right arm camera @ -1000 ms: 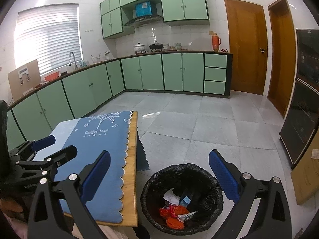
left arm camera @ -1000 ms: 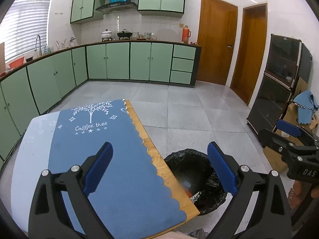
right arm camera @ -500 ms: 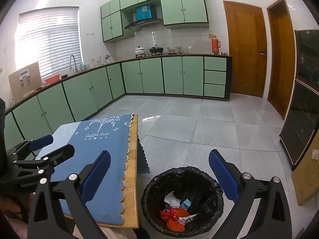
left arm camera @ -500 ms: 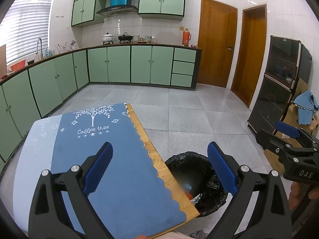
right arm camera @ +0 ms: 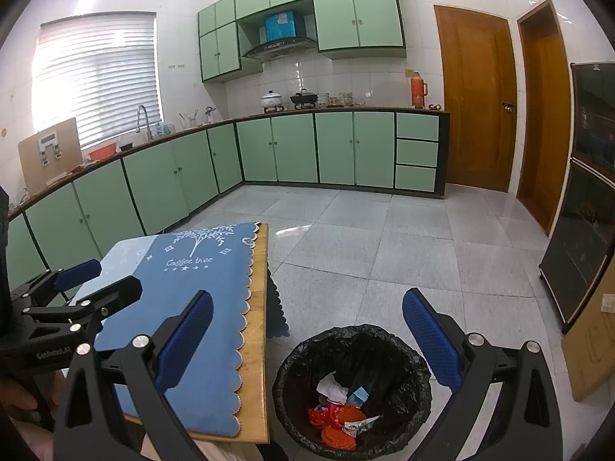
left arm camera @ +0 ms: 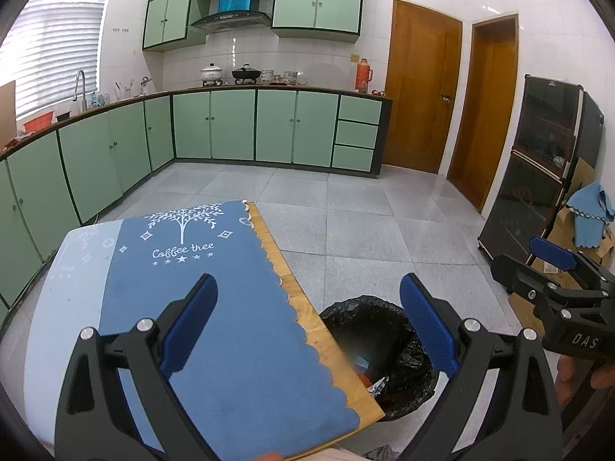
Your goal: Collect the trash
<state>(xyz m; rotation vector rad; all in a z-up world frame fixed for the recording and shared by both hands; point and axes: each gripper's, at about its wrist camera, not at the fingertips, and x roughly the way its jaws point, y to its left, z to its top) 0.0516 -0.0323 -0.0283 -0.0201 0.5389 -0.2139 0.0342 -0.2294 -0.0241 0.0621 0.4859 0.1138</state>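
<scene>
Left gripper, black frame with blue finger pads: jaws are standing wide apart, nothing between them. It is hovering above the wooden table, over the blue scalloped tablecloth printed with a white tree and the words "Coffee tree". Seen from the right wrist camera, the same gripper is sitting at the far left, over the cloth's pale blue edge.

Right gripper, same black-and-blue build: jaws are likewise spread fully, gripping nothing. It is hanging above the floor just beside the table's right edge, looking down into the round bin lined with a black plastic bag. In the left wrist camera it is showing at the right margin with a hand behind it.

Trash: crumpled white paper, a small blue wrapper and red-orange wrappers are lying inside the bin at the bottom. The bin is standing on the grey tiled floor, close against the table's near right corner.

The cloth is showing no loose items in either view.

Background: green kitchen cabinets are running along the far wall, two brown wooden doors to their right.
</scene>
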